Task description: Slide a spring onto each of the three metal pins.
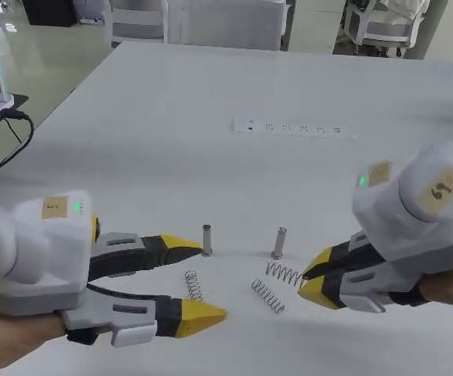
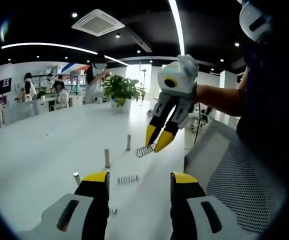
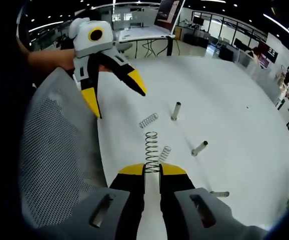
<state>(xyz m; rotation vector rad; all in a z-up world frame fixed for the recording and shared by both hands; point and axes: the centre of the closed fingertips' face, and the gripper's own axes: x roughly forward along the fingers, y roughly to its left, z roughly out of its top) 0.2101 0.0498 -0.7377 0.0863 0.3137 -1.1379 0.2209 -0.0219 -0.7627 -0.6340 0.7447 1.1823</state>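
Right gripper view: claw (image 3: pixel 152 169) pinches coiled wire spring (image 3: pixel 151 145).

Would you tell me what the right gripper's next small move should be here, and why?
Probably lift the right gripper a little and carry its spring over the nearest pin. Its jaws are shut on one end of the spring, the free end points toward that pin, and the pin stands upright and bare.
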